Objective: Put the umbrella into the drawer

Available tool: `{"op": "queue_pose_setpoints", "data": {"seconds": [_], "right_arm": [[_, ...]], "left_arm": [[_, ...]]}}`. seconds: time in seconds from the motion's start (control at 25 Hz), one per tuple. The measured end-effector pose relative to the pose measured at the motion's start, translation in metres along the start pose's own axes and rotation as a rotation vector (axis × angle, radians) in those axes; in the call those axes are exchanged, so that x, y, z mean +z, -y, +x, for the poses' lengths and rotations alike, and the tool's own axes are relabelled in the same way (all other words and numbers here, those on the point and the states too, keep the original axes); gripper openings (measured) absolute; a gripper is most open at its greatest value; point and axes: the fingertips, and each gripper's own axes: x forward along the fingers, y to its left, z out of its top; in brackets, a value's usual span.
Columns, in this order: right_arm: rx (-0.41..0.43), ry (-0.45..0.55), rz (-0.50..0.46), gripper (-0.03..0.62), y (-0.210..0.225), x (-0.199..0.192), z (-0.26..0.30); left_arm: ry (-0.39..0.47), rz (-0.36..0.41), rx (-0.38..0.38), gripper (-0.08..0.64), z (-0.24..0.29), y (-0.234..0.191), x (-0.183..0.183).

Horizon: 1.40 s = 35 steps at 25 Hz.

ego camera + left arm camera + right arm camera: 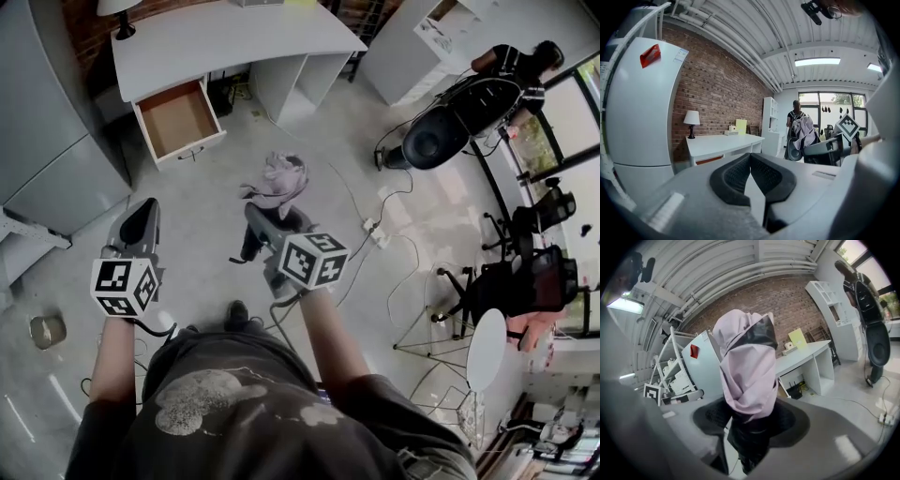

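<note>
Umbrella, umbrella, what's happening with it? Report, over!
Right gripper shut on umbrella, off the floor. Left gripper shut, empty. Drawer open, empty, ahead. Nothing seen in the way.

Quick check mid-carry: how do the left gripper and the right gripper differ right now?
Load: the right gripper is clamped on the folded pink umbrella; the left gripper holds nothing.
Jaws: the left gripper's pads meet at their tips, while the right gripper's pads stand apart around the umbrella's dark lower part.
Shared: both point ahead toward the white desk and its open drawer.
</note>
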Motion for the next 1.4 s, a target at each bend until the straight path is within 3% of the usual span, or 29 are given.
{"op": "queue_pose_setpoints", "data": {"seconds": [0.2, 0.6, 1.12, 1.4], "right_arm": [[0.038, -0.055, 0.004, 0.230, 0.022, 0.000, 0.005], [0.048, -0.088, 0.029, 0.231, 0.043, 0.014, 0.064], [0.001, -0.167, 0.009, 0.232, 0.054, 0.053, 0.241], [-0.023, -0.237, -0.038, 0.232, 0.050, 0.064, 0.313]], "left_arm": [[-0.001, -0.031, 0.086, 0.011, -0.003, -0.002, -0.003], [-0.018, -0.053, 0.109, 0.011, 0.029, -0.029, -0.014], [-0.038, -0.089, 0.058, 0.011, 0.158, -0.172, 0.001], [-0.064, -0.162, 0.060, 0.011, 0.195, -0.235, -0.005]]}}
